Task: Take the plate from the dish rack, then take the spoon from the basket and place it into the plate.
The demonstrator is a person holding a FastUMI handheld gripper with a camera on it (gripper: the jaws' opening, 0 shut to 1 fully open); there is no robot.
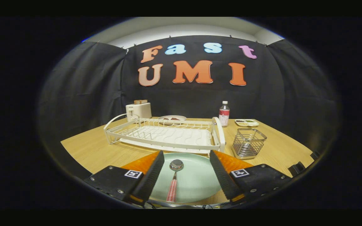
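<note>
While my gripper [185, 169] hangs spread wide and empty, the spoon [174, 180] lies in the plate [196, 180] between my fingers: light, stiff, slick at the bowl, best pinched by its patterned handle.

Low forward view over table [90, 147]

Gripper [185, 171] level, its 2 fingers spread wide.
</note>
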